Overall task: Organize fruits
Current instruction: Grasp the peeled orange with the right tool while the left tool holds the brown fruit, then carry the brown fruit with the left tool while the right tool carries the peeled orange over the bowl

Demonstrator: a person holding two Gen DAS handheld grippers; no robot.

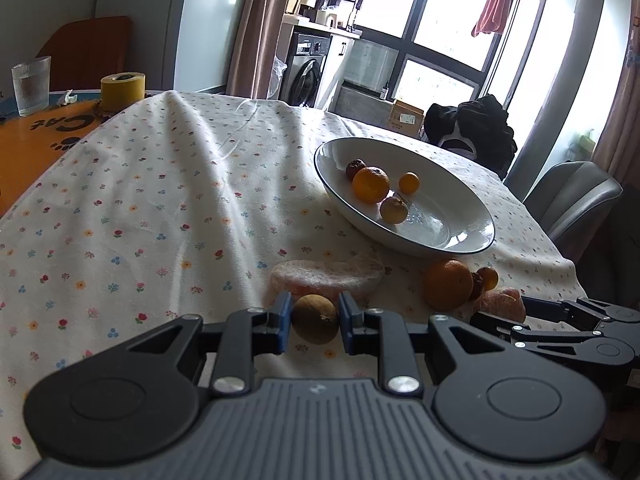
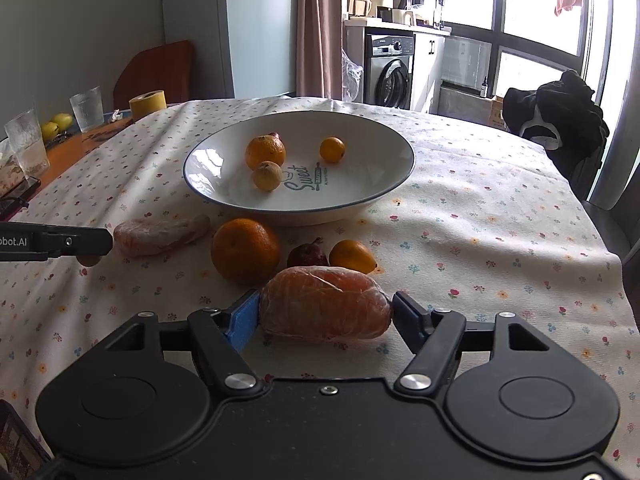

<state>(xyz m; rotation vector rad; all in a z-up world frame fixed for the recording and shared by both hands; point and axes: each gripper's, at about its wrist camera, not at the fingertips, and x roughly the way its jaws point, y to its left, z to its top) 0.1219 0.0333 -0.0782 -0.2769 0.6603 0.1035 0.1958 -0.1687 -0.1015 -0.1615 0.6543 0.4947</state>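
Both grippers were at the grasping step. The left gripper (image 1: 313,320) straddled a brown fruit (image 1: 314,319), jaws near it, contact unclear. The right gripper (image 2: 324,316) bracketed a wrapped orange (image 2: 325,307) on the cloth (image 2: 480,220), grip uncertain. Next: close, lift, carry to the bowl (image 2: 208,160) beyond, which held four fruits, one half hidden.

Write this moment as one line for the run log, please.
left tongs: around brown fruit | right tongs: around peeled orange | bowl: four fruits | cloth: four other pieces loose
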